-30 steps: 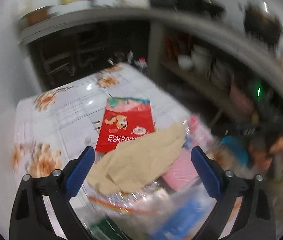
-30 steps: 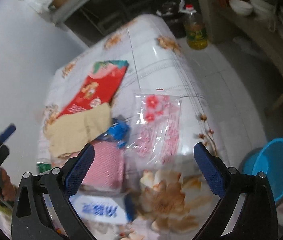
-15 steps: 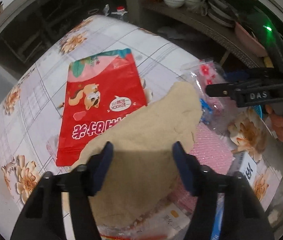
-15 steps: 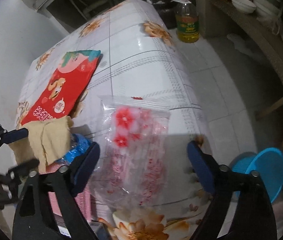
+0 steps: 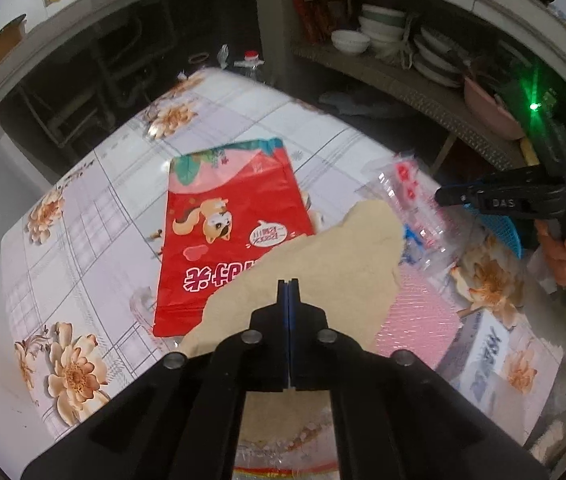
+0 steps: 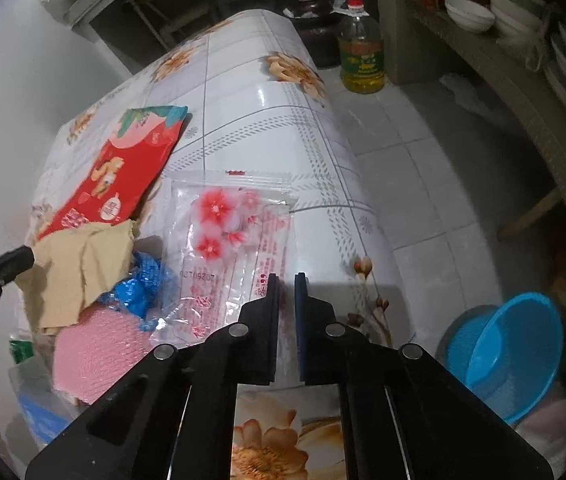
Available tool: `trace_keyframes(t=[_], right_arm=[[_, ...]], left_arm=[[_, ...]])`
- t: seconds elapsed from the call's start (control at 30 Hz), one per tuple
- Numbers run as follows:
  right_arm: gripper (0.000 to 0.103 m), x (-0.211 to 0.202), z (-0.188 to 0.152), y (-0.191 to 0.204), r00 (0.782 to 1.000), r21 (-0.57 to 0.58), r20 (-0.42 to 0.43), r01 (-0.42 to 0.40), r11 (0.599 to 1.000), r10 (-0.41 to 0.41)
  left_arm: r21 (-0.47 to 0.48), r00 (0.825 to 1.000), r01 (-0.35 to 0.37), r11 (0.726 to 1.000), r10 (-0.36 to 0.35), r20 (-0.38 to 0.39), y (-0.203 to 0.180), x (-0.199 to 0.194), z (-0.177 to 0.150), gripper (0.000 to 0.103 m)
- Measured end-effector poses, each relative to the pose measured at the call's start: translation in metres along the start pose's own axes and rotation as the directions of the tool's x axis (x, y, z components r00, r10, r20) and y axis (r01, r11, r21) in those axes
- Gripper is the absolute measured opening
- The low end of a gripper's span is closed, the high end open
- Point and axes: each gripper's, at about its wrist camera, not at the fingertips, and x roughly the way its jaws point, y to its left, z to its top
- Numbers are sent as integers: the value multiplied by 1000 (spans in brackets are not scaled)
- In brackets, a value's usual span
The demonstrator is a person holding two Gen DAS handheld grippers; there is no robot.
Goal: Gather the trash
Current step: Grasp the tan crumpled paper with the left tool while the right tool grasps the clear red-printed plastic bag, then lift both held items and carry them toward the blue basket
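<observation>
Barely begun: my left gripper (image 5: 288, 282) has just clamped the tan paper (image 5: 323, 256) at frame centre, my right gripper (image 6: 286, 278) has just been closing on the clear flowered bag (image 6: 227, 248) (pinch uncertain), and the red packet (image 5: 231, 232), upper left, waits.

Counts on the flowered tablecloth (image 6: 243, 92):

- One red snack bag (image 5: 227, 236), at 11 o'clock in the left wrist view.
- One tan paper scrap (image 5: 335, 264), at centre.
- One clear packet with red flowers (image 6: 231, 248), at 12 o'clock from the right gripper.
- One pink mesh pad (image 6: 91, 352), at 8 o'clock in the right wrist view.
- One crumpled blue wrapper (image 6: 139, 292).
- One white and blue pack (image 5: 487, 356), at 4 o'clock in the left wrist view.

Off the table:

- One blue basin (image 6: 511, 344), at 4 o'clock.
- One oil bottle (image 6: 361, 52), at 1 o'clock.
- Stacked bowls on the shelf; count not resolvable.

Two grippers in use.
</observation>
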Motion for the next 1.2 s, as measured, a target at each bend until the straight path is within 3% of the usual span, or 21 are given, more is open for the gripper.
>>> trace_keyframes(t=[0.03,0.07,0.1,0.13,0.17,0.27,0.37,0.47,0.57,0.6,0.77,0.9,1.03,1.2], right_arm=[[21,-2,0,1,1000,8,3,-17,1000,17],[33,-4,0,1,1000,10,1,-30,1000,30],[62,-7,0,4,999,9,-2,-41,999,41],[75,-10,1,7,999,-1,9,-42,999,42],[76,-12,1,12,999,-21,22,-31,999,32],[81,-8,-1,27,1000,-101,1,8,995,-8],[81,3,-6,34,999,-150,-37,30,988,-36],[82,13,-11,35,997,-183,-53,47,982,-58],[73,12,-15,36,995,-208,-20,94,974,-100],[68,11,-16,35,994,-210,-11,108,972,-113],[43,5,-20,25,988,-209,25,152,966,-150],[22,3,-23,21,980,-230,48,200,952,-194],[0,4,-24,24,982,-232,51,186,955,-179],[0,-4,-24,19,994,-178,57,102,979,-93]], left_arm=[[1,1000,16,1000,-16,-4,-1,-2,0,2],[-1,999,31,1000,-31,-13,-2,-2,1,13],[-6,999,34,999,-34,-23,-3,0,1,45],[-12,999,17,1000,-18,-46,-5,4,1,66],[-12,998,-8,1000,7,-59,-8,7,1,87],[72,993,-32,997,40,-107,-20,23,-2,87],[82,984,-68,994,80,-159,-20,36,-5,83],[31,985,-23,999,28,-169,-13,37,-6,55],[12,986,-10,1000,11,-165,-9,34,-7,19],[7,986,-18,1000,19,-163,-7,32,-8,12],[-41,996,-25,999,22,-86,6,11,-5,1],[-60,998,-61,996,61,-3,14,-12,0,0],[-81,992,-82,993,89,90,16,-42,1,0],[-142,978,-71,987,97,187,20,-79,1,0]])
